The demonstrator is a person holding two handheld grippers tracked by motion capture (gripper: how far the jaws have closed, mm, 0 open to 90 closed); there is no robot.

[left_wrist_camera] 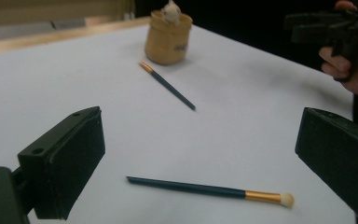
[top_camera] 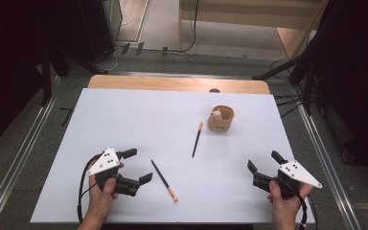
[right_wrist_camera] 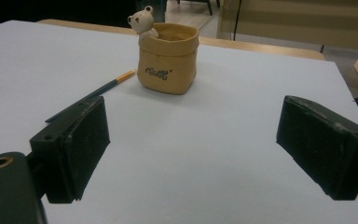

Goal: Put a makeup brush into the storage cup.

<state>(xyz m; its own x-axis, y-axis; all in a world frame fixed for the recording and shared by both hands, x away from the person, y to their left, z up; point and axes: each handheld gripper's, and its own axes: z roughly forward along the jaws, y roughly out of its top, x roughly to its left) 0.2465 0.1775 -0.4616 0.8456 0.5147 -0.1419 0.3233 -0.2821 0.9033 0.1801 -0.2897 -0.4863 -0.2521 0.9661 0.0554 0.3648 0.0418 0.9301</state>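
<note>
Two hands come in from the bottom of the high view, each holding a black gripper. Left gripper (top_camera: 136, 166) sits at the lower left with its jaws wide apart and nothing between them. Right gripper (top_camera: 264, 162) sits at the lower right, jaws spread wide too, holding nothing.

One brush (top_camera: 164, 180) lies flat just right of the left gripper, with its soft pale tip at the lower end. In the left gripper view this near brush (left_wrist_camera: 205, 189) lies low in the middle, between the two jaws. Another brush (top_camera: 197, 139) lies near the middle of the picture, its gold end pointing up at the little tan pot (top_camera: 220, 120). A tiny bear (right_wrist_camera: 142, 20) sits on the pot's rim.

I think the brush could roll away or slip out, because it is thin and round and lies flat. The pot looks light, so a bump from a jaw could tip it.

A white sheet (top_camera: 124, 115) covers the table; it looks smooth. Wood shows at the far edge (top_camera: 172, 84). Around it the floor is grey, with dark stands and cables.
</note>
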